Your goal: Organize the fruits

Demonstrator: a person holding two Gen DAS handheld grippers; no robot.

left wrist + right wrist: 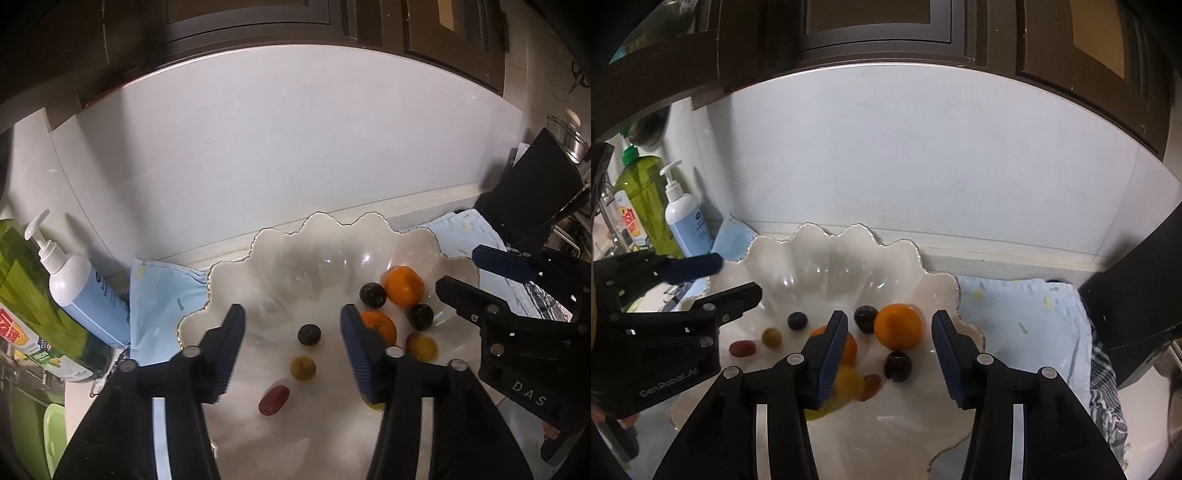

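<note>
over the scalloped bowl [258, 251] of fruit, both grippers' fingers apart and empty, "das" and "genrobot.ai" printed on them

Left gripper [291, 321] jaws apart over fruit plate [236, 273].

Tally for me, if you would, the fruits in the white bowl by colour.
Orange fruits: 2
Dark purple fruits: 3
Red fruit: 1
Yellow-green fruit: 1
Red-orange fruit: 1
Yellow fruit, partly hidden: 1
Total: 9
</note>
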